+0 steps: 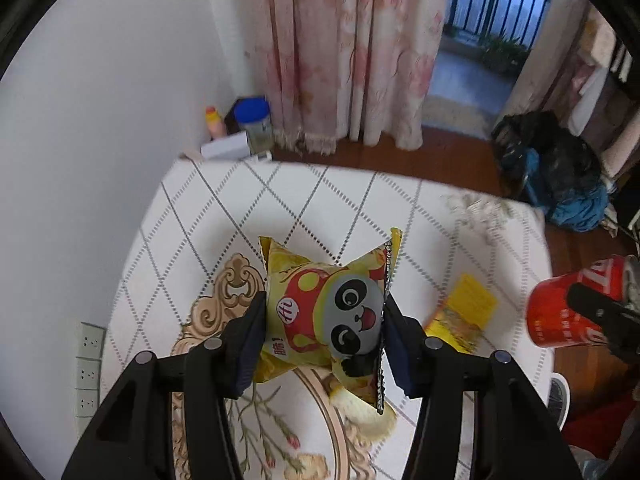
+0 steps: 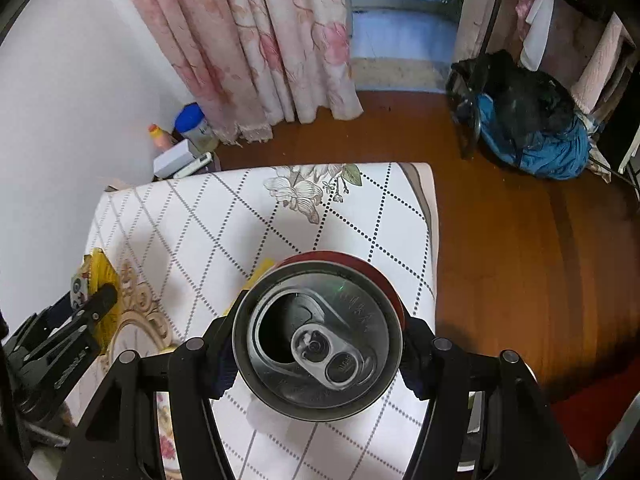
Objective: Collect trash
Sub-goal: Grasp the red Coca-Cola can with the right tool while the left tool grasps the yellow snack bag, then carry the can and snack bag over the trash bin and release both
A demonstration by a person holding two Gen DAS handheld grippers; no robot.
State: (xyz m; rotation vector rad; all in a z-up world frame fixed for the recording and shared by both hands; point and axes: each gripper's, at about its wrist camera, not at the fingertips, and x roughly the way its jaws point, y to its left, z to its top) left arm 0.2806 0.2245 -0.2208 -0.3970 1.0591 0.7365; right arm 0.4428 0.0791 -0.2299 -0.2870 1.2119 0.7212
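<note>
Room with pink floral curtains (image 2: 256,40) and wood floor, bench (image 1: 320,200) under a diamond-patterned cloth, left tool (image 1: 324,340) clamped on a yellow panda snack bag (image 1: 320,312) above it, right tool (image 2: 320,344) clamped on an opened red can (image 2: 320,336), print on both unreadable, yellow wrapper (image 1: 464,312) lying on the bench.

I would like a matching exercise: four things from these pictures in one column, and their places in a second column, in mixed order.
1. panda snack bag
2. red can
3. flat yellow wrapper
4. blue-lidded jar

A. on the floor by the curtain
B. lying on the tablecloth
C. between the left gripper's fingers
D. between the right gripper's fingers

Pairs: 1-C, 2-D, 3-B, 4-A
</note>
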